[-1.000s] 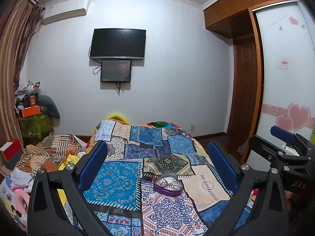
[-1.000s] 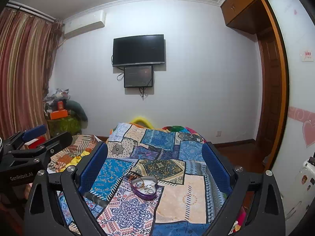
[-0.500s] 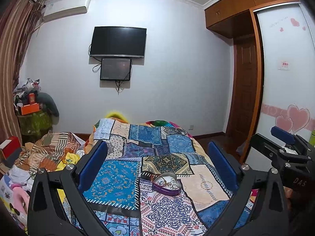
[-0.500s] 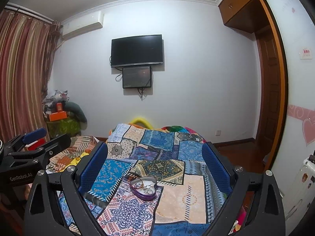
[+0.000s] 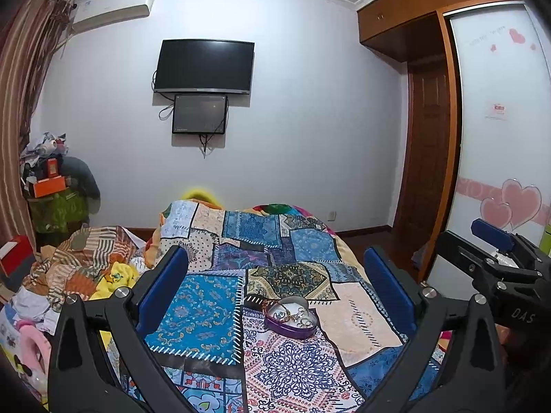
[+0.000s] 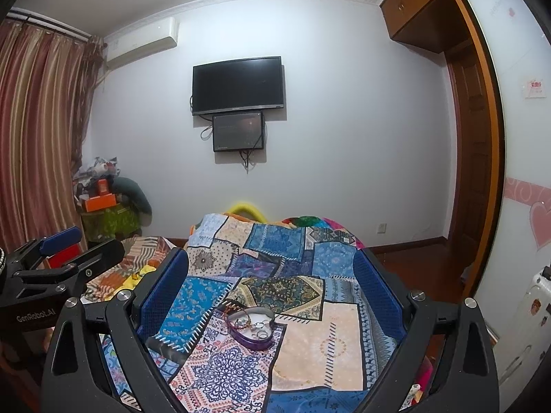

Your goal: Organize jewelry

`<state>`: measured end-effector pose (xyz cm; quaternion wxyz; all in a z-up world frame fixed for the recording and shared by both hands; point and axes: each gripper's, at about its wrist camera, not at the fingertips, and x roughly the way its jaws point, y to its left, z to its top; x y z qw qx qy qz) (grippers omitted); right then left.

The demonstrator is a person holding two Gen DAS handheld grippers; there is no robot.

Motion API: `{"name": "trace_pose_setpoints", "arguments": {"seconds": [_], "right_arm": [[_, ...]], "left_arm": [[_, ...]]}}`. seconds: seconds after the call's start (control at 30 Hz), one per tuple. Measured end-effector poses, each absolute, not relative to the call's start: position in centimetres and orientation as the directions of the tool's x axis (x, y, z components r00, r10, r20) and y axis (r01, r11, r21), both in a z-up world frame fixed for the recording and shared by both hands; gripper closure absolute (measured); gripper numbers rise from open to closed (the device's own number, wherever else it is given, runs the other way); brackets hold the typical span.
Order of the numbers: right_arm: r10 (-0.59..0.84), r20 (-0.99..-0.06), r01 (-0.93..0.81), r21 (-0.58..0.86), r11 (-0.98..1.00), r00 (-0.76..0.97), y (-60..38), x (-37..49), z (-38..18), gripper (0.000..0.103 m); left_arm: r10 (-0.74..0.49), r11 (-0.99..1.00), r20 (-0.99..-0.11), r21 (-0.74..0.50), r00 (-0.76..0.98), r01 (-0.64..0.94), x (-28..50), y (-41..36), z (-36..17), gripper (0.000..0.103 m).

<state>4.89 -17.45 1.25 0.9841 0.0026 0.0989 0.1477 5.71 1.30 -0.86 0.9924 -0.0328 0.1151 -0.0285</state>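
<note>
A white wall (image 5: 310, 120) fills the upper half of both views, with a dark television (image 5: 204, 66) mounted at centre and a smaller black panel (image 5: 199, 113) just beneath it. Striped curtains (image 6: 38, 130) hang down the left edge, and a wooden wardrobe (image 5: 423, 110) with a heart-printed sliding door (image 5: 502, 137) takes the right. Below, a bed under a patchwork quilt (image 5: 206, 309) spreads across the lower centre; rumpled clothes (image 5: 82, 268) pile against its left edge, while bare dark floor (image 6: 423, 265) shows past its right edge. On the quilt, lower centre, sits a small purple heart-shaped tin (image 5: 290, 319) holding rings and a beaded bracelet, with open quilt all around it. The left gripper (image 5: 275, 292) hovers short of the tin, blue pads spread wide with nothing between them. The right gripper (image 6: 272, 292) hangs likewise, fingers wide apart and empty.
</note>
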Motion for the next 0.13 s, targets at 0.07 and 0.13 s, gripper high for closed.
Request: {"name": "trace_pose_setpoints", "arguments": {"seconds": [0.07,0.13], "right_arm": [[0.290,-0.204,-0.289,0.036,0.957,0.935,-17.34,5.25,1.04,0.008],[0.290,-0.212,-0.289,0.038,0.957,0.933,-17.27,5.61,0.85,0.008]], "left_arm": [[-0.066,0.996,-0.237,-0.079,0.969,0.048,6.22,1.52,-1.10,0.000],[-0.065,0.996,-0.247,-0.081,0.967,0.046,6.73,1.75,-1.37,0.000]]}}
